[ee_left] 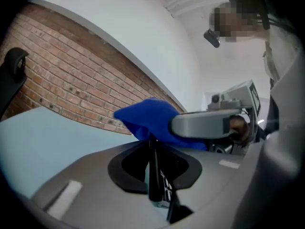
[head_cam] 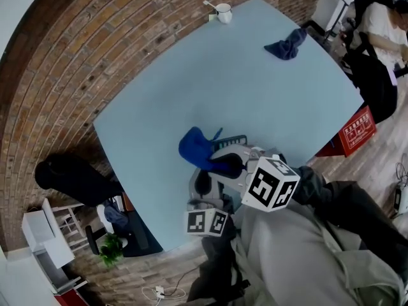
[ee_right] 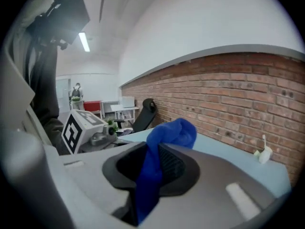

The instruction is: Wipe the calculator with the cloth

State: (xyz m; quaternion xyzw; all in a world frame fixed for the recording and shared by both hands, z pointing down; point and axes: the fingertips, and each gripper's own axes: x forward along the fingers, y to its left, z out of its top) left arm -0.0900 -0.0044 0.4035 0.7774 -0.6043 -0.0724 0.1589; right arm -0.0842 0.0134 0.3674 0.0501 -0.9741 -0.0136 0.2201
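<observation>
Above the bench (head_cam: 255,75), the left gripper's (ee_left: 155,151) jaws pinch the calculator (ee_left: 153,185) edge-on; the right gripper's (ee_right: 152,157) jaws pinch the blue cloth (ee_right: 174,132).

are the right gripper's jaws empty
No, the right gripper has a blue cloth pinched between its jaws.
</observation>
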